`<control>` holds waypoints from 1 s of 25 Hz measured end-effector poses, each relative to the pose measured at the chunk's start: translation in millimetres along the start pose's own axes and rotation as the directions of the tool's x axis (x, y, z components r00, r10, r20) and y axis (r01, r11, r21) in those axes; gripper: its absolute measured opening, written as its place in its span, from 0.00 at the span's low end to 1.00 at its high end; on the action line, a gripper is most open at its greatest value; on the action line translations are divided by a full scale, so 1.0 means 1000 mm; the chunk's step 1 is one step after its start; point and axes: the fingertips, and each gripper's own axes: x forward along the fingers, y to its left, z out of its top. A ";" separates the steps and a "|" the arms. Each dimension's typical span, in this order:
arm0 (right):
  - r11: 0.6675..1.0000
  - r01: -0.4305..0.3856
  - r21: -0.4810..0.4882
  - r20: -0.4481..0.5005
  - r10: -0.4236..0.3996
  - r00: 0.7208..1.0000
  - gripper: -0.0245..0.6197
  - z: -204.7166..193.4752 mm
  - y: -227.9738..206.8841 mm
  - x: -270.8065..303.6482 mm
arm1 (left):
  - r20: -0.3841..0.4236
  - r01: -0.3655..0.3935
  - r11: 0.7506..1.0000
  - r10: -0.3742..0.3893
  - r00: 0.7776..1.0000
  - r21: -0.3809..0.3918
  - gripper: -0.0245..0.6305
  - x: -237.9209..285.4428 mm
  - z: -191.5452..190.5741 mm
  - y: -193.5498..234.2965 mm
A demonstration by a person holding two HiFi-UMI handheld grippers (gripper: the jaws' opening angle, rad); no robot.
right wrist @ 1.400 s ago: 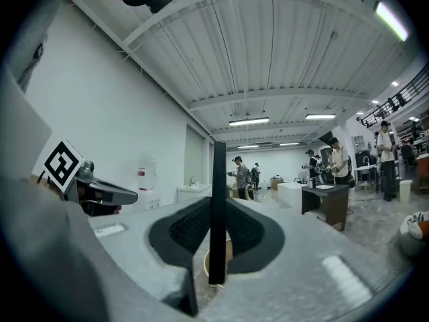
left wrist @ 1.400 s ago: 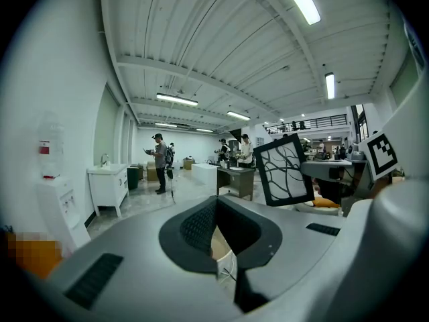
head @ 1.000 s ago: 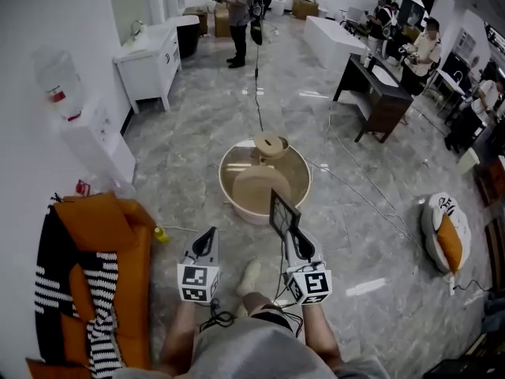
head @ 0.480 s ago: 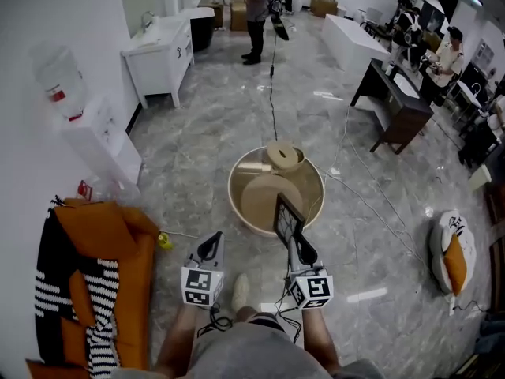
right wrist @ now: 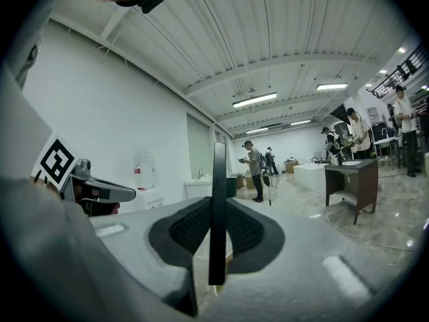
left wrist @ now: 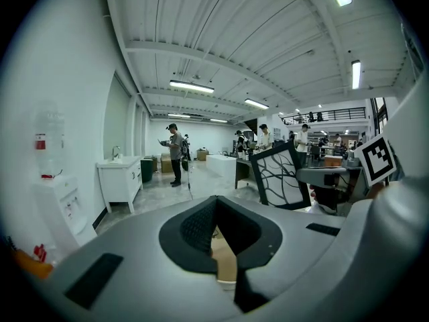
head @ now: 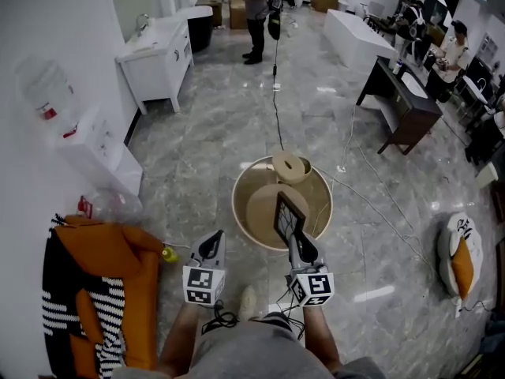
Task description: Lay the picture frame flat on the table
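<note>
My right tool (head: pixel 298 243) is clenched on the lower edge of the picture frame (head: pixel 289 218), which stands upright and a little tilted over the near side of the round surface (head: pixel 237 212), not yet touching it; my left tool (head: pixel 211 243) is closed on nothing, to the left of it. I judge the grip the weak point: I pinch only a thin edge, so the frame could swing or slip as I tip it over. It could also come down on the pale disc (head: pixel 268 205) or the small round piece (head: pixel 290 166) already there (or catch the raised rim) and end up propped, not flat. The surface sits low on a grey marbled floor (head: pixel 213 133) with cables (head: pixel 275 93) trailing across, a white cabinet (head: pixel 154 54) far left, an orange chair (head: pixel 102 290) near left, and people at the far end
</note>
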 end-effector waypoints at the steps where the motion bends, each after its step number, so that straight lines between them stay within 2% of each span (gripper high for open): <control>1: 1.000 0.002 0.000 -0.002 -0.002 1.000 0.14 -0.001 -0.001 0.006 | -0.001 0.002 1.000 -0.002 1.000 0.000 0.06 0.005 0.000 0.004; 16: 0.998 0.057 -0.010 0.028 -0.057 0.998 0.14 0.014 -0.037 0.031 | 0.033 0.046 0.999 -0.047 0.998 0.029 0.06 0.056 0.027 0.005; 25: 0.990 0.138 0.035 -0.005 -0.137 0.990 0.14 -0.009 -0.063 0.053 | -0.033 0.143 0.989 -0.141 0.989 0.043 0.06 0.114 0.013 0.002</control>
